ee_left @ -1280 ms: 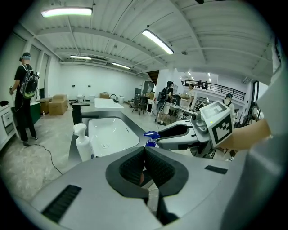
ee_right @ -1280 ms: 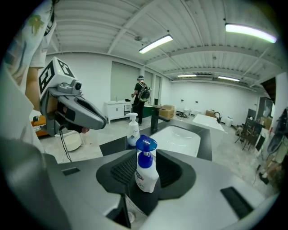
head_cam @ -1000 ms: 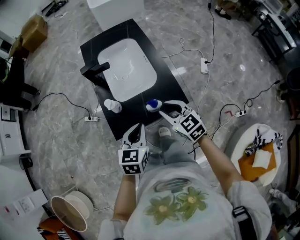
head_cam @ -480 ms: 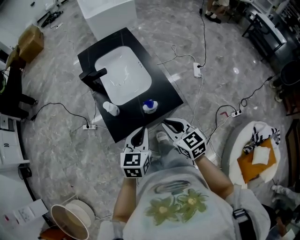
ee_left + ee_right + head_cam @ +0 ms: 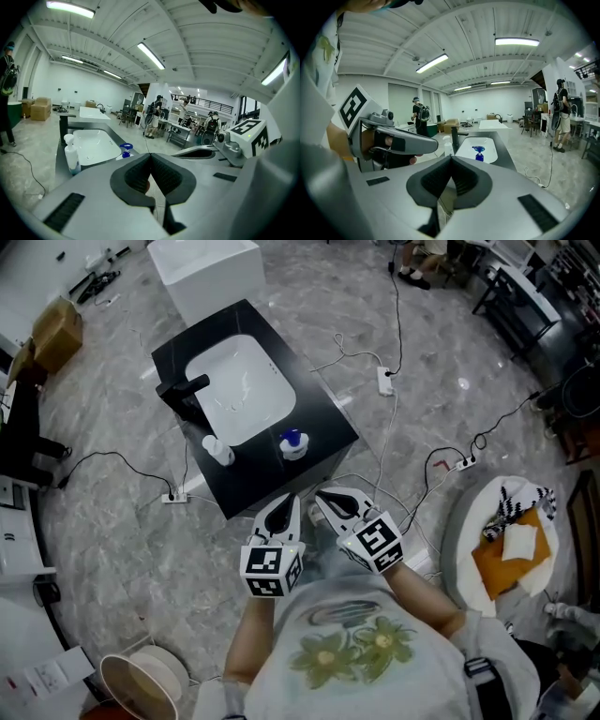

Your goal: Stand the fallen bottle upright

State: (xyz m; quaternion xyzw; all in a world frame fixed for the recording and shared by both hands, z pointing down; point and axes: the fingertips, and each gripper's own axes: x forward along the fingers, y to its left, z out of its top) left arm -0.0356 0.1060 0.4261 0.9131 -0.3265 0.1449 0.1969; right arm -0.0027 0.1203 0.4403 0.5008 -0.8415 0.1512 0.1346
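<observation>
The blue-capped bottle (image 5: 292, 442) stands upright on the black counter (image 5: 323, 423), near its front edge beside the white sink (image 5: 239, 390). In the gripper views the bottle (image 5: 125, 150) (image 5: 478, 153) shows small and far ahead. A white pump bottle (image 5: 217, 448) stands to its left. My left gripper (image 5: 286, 501) and right gripper (image 5: 324, 495) hang side by side off the counter's near edge, close to my body. Each one's jaws meet with nothing between them (image 5: 150, 155) (image 5: 451, 157).
A black faucet (image 5: 183, 390) stands at the sink's left. A white box (image 5: 206, 268) sits beyond the counter. Cables and power strips (image 5: 385, 381) lie on the marble floor at right. A round white seat with cloths (image 5: 506, 540) is at right, a bucket (image 5: 141, 681) at lower left.
The right gripper let go of the blue-capped bottle and its jaws closed. Both grippers drew back from the counter toward my body. The bottle stays standing.
</observation>
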